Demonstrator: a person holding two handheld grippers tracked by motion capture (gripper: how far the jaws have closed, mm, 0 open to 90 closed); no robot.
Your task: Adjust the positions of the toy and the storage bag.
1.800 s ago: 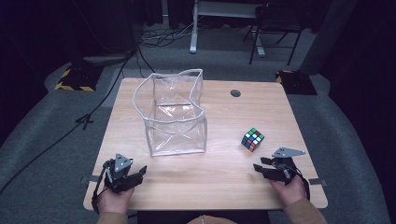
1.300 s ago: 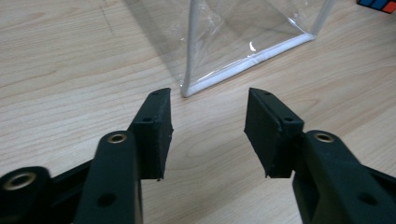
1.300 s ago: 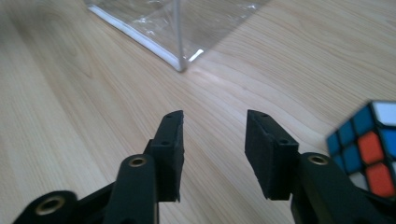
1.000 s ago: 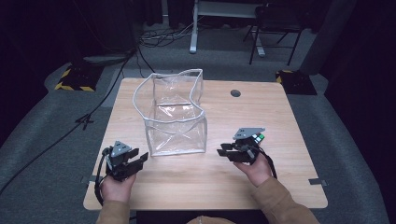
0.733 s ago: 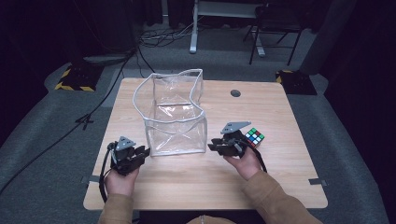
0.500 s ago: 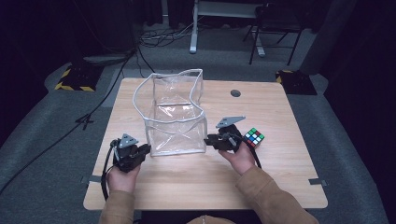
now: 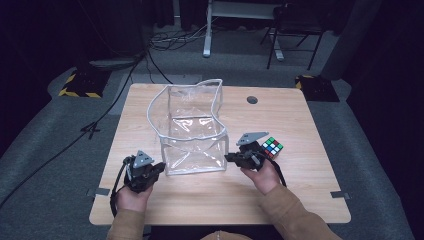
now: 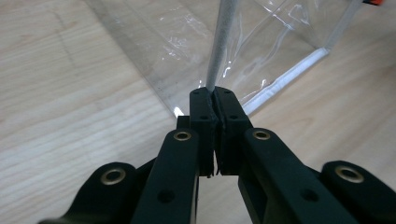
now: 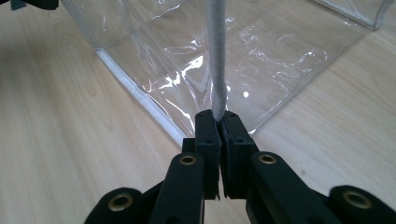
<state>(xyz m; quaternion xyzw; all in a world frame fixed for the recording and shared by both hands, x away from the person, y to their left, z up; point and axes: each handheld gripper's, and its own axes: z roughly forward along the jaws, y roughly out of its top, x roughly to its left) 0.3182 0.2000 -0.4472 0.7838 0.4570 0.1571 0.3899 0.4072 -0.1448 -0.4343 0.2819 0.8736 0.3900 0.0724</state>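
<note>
My left gripper [image 8: 215,105] and right gripper [image 9: 218,125] each pinch the clear bag's [image 7: 192,127] white-piped near corners. It looks light, floppy and slippery, so that piping is probably the surest hold.

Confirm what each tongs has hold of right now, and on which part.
Both hold the clear bag: left tongs shut on the white piping of its near left corner edge, right tongs shut on the piping of its near right corner edge.

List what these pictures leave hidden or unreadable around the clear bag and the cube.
- Clear bag: its top rim is cut off by the frame edge in both gripper views.
- Puzzle cube: near side hidden behind the right gripper in the high view.
- Left gripper: jaw tips too small in the high view.
</note>
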